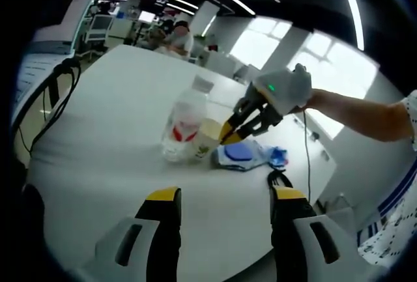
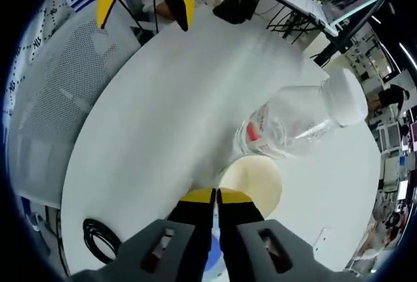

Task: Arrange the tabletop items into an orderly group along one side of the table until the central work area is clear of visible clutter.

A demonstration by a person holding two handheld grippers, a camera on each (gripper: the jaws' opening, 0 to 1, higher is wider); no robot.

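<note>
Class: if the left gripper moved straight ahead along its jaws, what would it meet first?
Probably the blue-and-white packet on the table, just right of the clear bottle; depth is hard to judge.

You have a clear, glossy plastic bottle with a matt white cap, a smooth cream cup, a shiny blue and white plastic packet and a black rubbery cable, all on a smooth, matt white table.

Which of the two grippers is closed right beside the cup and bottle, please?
The right gripper, its yellow-tipped jaws together at the cream cup beside the clear bottle; the left gripper hangs open, well short.
</note>
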